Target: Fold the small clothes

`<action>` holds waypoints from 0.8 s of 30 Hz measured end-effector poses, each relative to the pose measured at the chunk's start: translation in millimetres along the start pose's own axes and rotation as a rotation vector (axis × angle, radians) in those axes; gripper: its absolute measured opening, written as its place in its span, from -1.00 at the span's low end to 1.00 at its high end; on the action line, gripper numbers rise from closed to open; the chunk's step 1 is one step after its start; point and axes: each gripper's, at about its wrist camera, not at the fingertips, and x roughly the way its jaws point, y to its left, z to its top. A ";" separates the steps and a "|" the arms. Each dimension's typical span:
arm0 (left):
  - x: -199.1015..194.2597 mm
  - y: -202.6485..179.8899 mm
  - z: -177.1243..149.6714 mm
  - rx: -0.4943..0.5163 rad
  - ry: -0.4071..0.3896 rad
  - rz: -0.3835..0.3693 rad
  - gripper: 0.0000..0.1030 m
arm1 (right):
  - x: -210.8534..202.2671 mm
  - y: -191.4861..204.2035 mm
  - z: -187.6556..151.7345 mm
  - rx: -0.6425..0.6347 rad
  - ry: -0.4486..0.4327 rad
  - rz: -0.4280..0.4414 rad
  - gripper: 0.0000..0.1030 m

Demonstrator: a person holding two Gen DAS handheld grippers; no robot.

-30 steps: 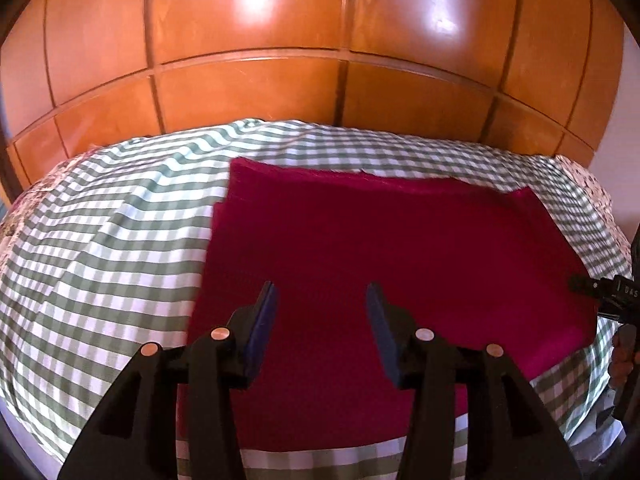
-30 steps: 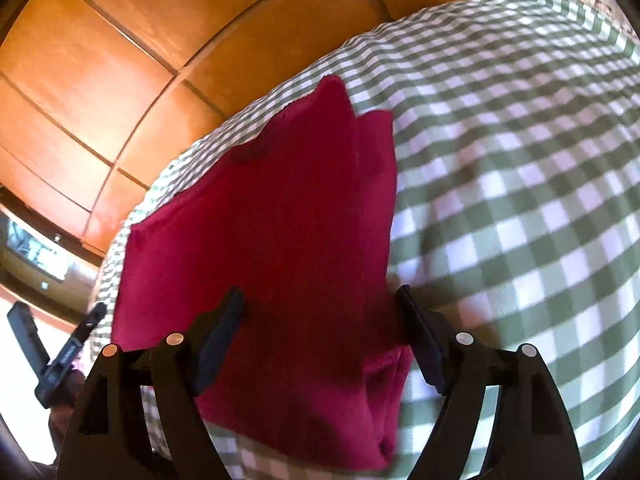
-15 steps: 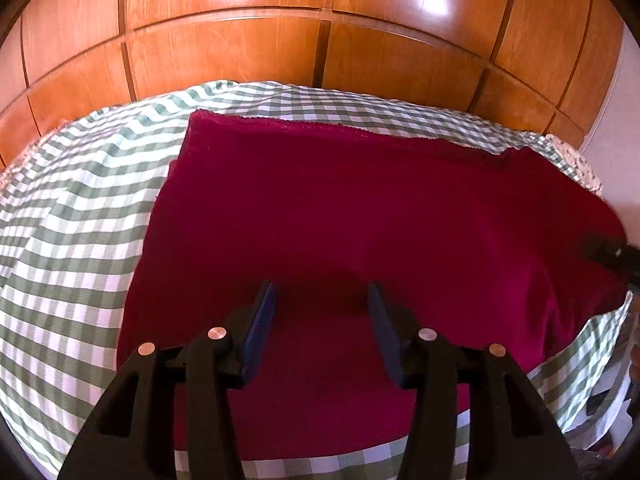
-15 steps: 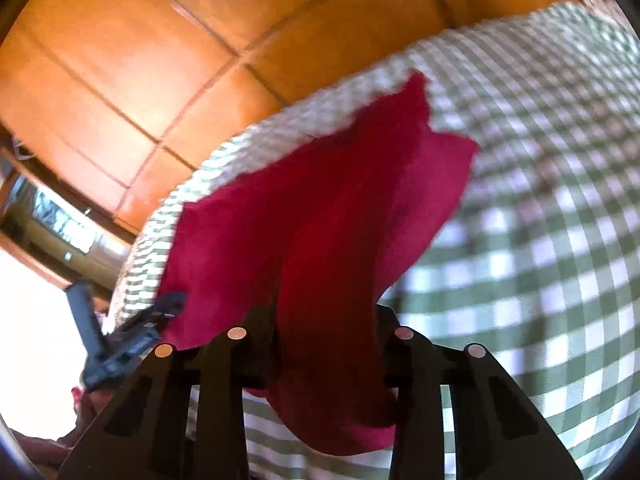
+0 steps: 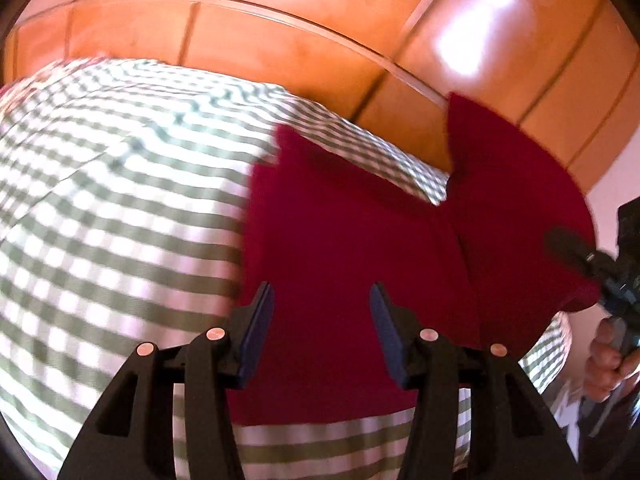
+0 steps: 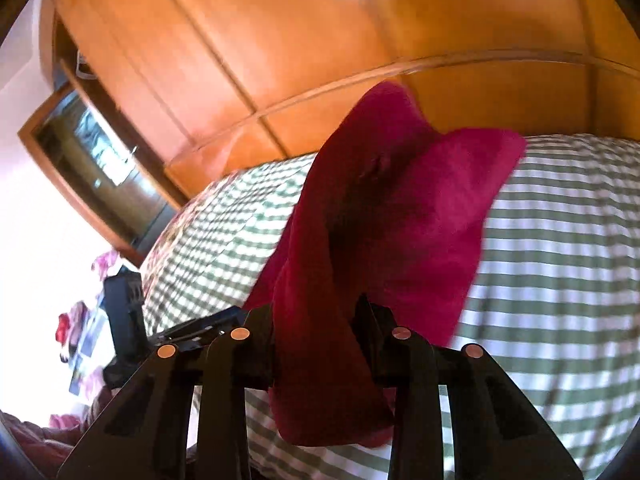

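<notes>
Folding is mid-step: the right gripper (image 6: 316,344) pinches the crimson cloth (image 6: 404,216) by one edge and lifts that end off the green-checked bedspread (image 6: 560,264), while the rest lies flat toward the wooden panelling (image 5: 304,40) at twelve o'clock. The left gripper (image 5: 322,324) hovers wide apart over the flat part, holding nothing. Next, judging from this, the raised end should be carried toward nine o'clock, squared with the far edge and released.

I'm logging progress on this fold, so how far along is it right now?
Early stage. Done: the right gripper has clamped one end of the red cloth and raised it off the green checked bedspread. In hand: carrying that end over. Left: the left gripper hangs open, the other end lies flat, and no fold is laid down.
</notes>
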 end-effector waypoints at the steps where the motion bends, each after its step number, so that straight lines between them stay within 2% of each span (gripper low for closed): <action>1: -6.7 11.6 2.9 -0.029 -0.009 -0.007 -0.04 | 11.6 9.1 0.5 -0.020 0.017 0.005 -0.41; 6: -32.1 45.0 2.6 -0.120 -0.041 -0.046 0.00 | 62.0 52.3 -2.4 -0.123 0.106 -0.003 -0.41; 9: -41.0 52.2 1.2 -0.141 -0.050 -0.087 0.12 | 86.4 73.4 -18.1 -0.227 0.170 -0.046 -0.41; 10: -42.8 53.4 1.3 -0.152 -0.049 -0.110 0.20 | 90.3 76.4 -25.5 -0.257 0.182 -0.057 -0.35; 11: -41.2 54.4 5.4 -0.165 -0.045 -0.134 0.24 | 94.8 81.4 -30.3 -0.285 0.192 -0.047 -0.14; 12: -41.1 54.9 6.4 -0.176 -0.041 -0.153 0.33 | 96.4 85.0 -34.8 -0.298 0.194 -0.007 -0.05; 13: -40.8 56.2 8.7 -0.192 -0.035 -0.181 0.39 | 96.9 90.0 -37.6 -0.300 0.195 0.047 0.14; 14: -39.7 56.7 11.2 -0.209 -0.028 -0.212 0.40 | 92.7 91.9 -40.6 -0.304 0.193 0.082 0.28; 15: -38.8 56.7 13.6 -0.228 -0.020 -0.244 0.43 | 88.1 93.3 -43.5 -0.309 0.189 0.106 0.30; 20: -37.3 46.5 24.1 -0.247 -0.008 -0.320 0.51 | 47.6 79.7 -54.8 -0.250 0.145 0.184 0.31; 24: -20.3 24.8 28.5 -0.194 0.059 -0.313 0.49 | 11.1 44.3 -67.0 -0.163 0.087 0.097 0.31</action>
